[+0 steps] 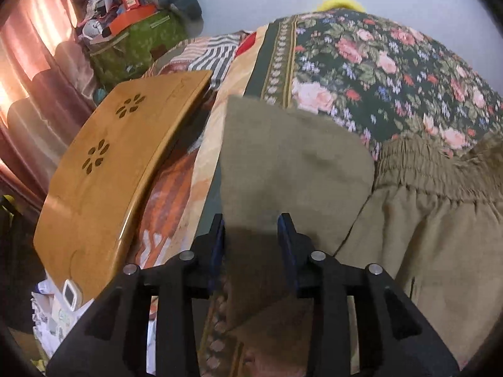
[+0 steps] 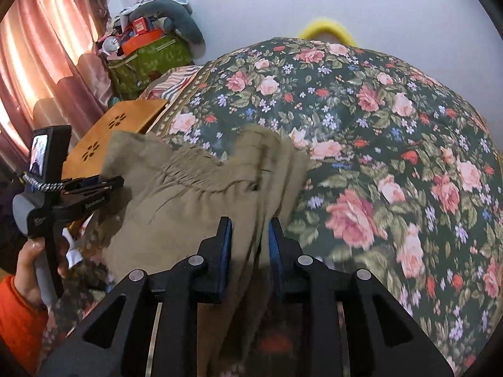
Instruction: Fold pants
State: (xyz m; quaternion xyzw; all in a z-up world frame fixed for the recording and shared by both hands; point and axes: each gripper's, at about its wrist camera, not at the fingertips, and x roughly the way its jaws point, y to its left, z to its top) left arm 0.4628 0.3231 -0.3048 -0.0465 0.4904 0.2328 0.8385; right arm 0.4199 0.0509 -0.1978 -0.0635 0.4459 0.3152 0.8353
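Observation:
Khaki pants (image 1: 408, 226) with an elastic waistband (image 1: 433, 163) lie on a floral bedspread (image 1: 361, 62). My left gripper (image 1: 254, 229) has its blue-padded jaws closed around a lifted flap of the pants fabric (image 1: 283, 157), which stands up in front of the camera. In the right wrist view the pants (image 2: 188, 207) are bunched and raised; my right gripper (image 2: 250, 232) grips a fold of them between its pads. The left gripper (image 2: 103, 185) shows there at the left, held by a hand in an orange sleeve, clamped on the pants edge.
A wooden lap tray (image 1: 119, 163) with flower cut-outs lies on the bed's left side. A green bag (image 2: 151, 59) piled with clutter stands by the pink curtain (image 2: 41, 62). The floral bedspread (image 2: 393, 157) stretches to the right. A yellow object (image 2: 323, 28) peeks behind the bed.

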